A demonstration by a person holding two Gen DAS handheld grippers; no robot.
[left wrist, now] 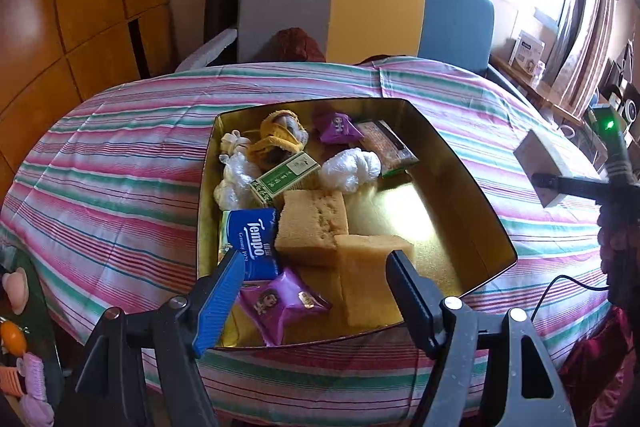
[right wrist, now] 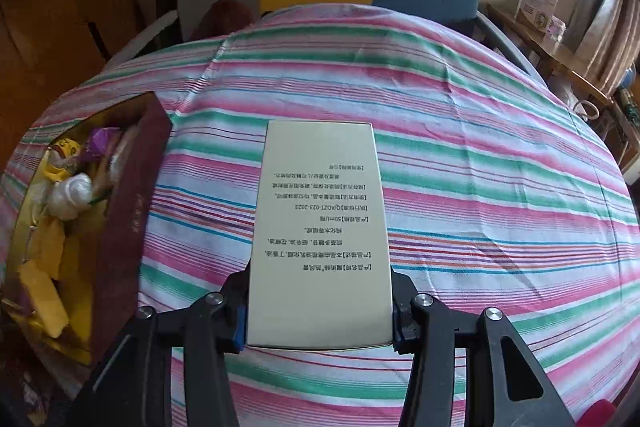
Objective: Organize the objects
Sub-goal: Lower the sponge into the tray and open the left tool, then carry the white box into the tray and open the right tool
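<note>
A gold-lined open box (left wrist: 472, 187) sits on the striped tablecloth and holds two yellow sponges (left wrist: 312, 223), a blue Tempo tissue pack (left wrist: 252, 243), purple snack packets (left wrist: 280, 303), a green carton (left wrist: 286, 177) and white wrapped bundles. My left gripper (left wrist: 316, 279) hovers open above the box's near end, with nothing between its fingers. My right gripper (right wrist: 318, 311) is shut on a pale rectangular carton (right wrist: 320, 227) with printed text, held above the cloth. That carton (left wrist: 544, 163) and the right gripper show at the right edge of the left wrist view. The box (right wrist: 132, 207) lies left of the carton.
A chair with grey, yellow and blue back panels (left wrist: 360, 7) stands behind the table. A side shelf with boxes (left wrist: 528, 55) is at the far right. Small toys (left wrist: 24, 367) lie at the lower left. A black cable (left wrist: 560, 291) trails at the right.
</note>
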